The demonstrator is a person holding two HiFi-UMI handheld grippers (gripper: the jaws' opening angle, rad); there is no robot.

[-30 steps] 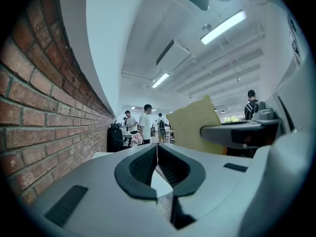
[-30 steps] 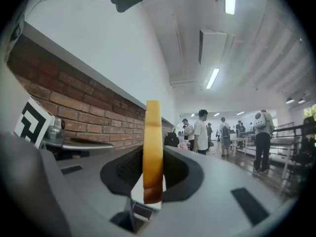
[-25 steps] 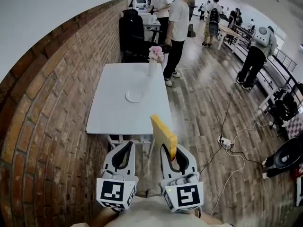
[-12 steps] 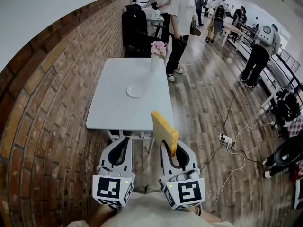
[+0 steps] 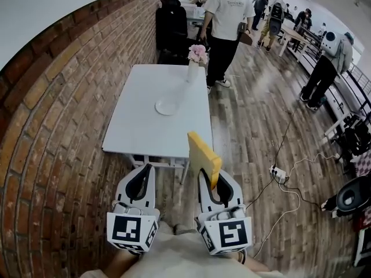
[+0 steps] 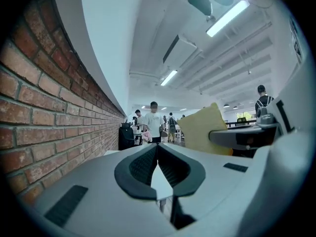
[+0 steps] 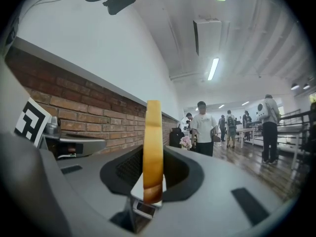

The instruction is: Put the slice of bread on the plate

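The right tool [image 5: 212, 178], low in the frame right of centre in the head view, has its 2 jaws closed on the slice of bread [image 5: 203, 154]. The slice stands upright on edge, yellow crumb facing left, and rises above the jaw tips. In the right gripper view the bread [image 7: 153, 152] runs as a narrow vertical strip between the dark pads [image 7: 126, 169], pinched at its lower end.

The left tool [image 5: 144, 171], just beside it at lower left, holds nothing; its own view shows the 2 jaws meeting at the tips [image 6: 158, 147].

Both tools hang over the wooden floor [image 5: 249, 126], short of the near edge of the white surface [image 5: 145, 129]. The plate [image 5: 167, 106] lies near the middle of that surface, well apart from the bread. A vase of pink flowers [image 5: 195, 61] stands at its far edge, and a brick wall [image 5: 52, 126] fills the frame's left.
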